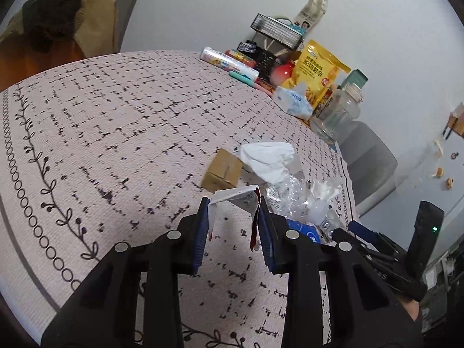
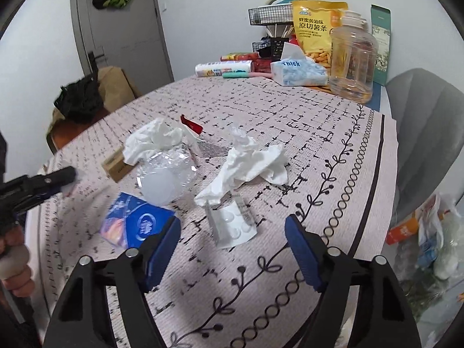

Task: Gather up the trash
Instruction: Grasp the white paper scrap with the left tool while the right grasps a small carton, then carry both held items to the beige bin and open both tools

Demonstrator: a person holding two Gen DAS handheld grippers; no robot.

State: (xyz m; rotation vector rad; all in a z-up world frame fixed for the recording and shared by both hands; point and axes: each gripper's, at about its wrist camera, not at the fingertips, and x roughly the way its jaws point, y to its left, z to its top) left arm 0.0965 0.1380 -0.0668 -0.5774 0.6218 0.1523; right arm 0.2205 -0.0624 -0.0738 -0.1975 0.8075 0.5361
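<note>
My left gripper (image 1: 233,204) is shut on a bent white-and-red carton scrap (image 1: 232,195), held just above the tablecloth. Ahead of it lie a small cardboard box (image 1: 222,171), a crumpled tissue (image 1: 266,159) and a crushed clear bottle (image 1: 287,194). My right gripper (image 2: 232,221) is open low over the table. A white blister pack (image 2: 232,227) lies flat between its fingertips, and the pads are not touching it. Beyond the pack lie another crumpled tissue (image 2: 252,159), the clear bottle (image 2: 165,179) and a blue packet (image 2: 136,220). The left gripper (image 2: 68,178) shows at the far left.
A yellow snack bag (image 2: 314,34), a clear jar (image 2: 352,58), a tissue pack (image 2: 298,71) and a wire rack (image 2: 269,14) crowd the table's far side. A grey chair (image 2: 426,121) stands at the right. A filled plastic bag (image 2: 432,237) lies on the floor below it.
</note>
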